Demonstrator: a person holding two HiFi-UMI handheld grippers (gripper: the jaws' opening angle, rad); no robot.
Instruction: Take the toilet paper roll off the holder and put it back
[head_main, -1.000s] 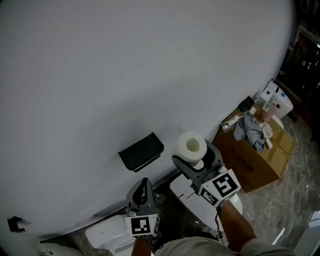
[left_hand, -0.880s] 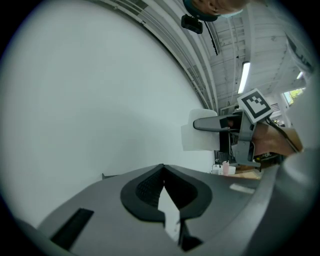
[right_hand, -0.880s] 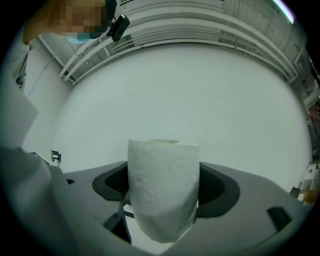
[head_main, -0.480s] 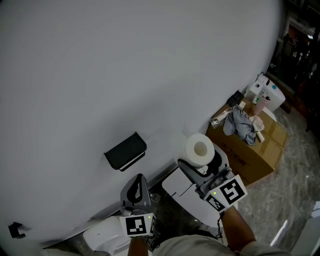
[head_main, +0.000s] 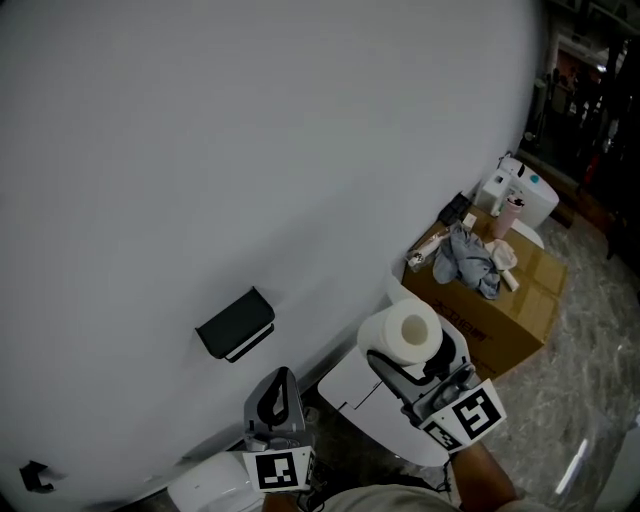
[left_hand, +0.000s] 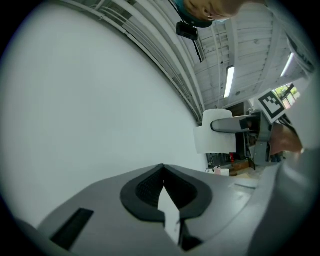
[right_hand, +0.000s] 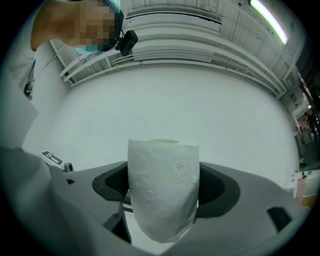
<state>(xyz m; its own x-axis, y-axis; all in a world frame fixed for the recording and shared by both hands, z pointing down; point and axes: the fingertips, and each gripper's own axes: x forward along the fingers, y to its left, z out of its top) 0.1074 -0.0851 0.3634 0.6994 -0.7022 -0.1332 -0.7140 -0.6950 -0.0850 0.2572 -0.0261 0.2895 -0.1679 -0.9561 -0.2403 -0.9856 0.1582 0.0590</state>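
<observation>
The white toilet paper roll (head_main: 403, 333) is off the wall, held upright between the jaws of my right gripper (head_main: 415, 347), which is shut on it. In the right gripper view the roll (right_hand: 163, 187) fills the gap between the jaws, with the white wall behind it. The black holder (head_main: 235, 325) is fixed to the wall, well left of the roll, and has nothing on it. My left gripper (head_main: 279, 378) sits below the holder, its jaws shut and holding nothing. In the left gripper view its fingertips (left_hand: 162, 168) meet, and the roll (left_hand: 215, 139) shows at right.
A cardboard box (head_main: 508, 322) stands against the wall at right, with a grey rag (head_main: 468, 257) and bottles on top. A white toilet seat (head_main: 358, 395) lies under my right gripper. A white cistern (head_main: 205, 487) is at the bottom left. A small black hook (head_main: 36, 476) is on the wall.
My right gripper has carried the roll to the right, away from the holder, so the gap between them has widened. The left gripper has hardly moved.
</observation>
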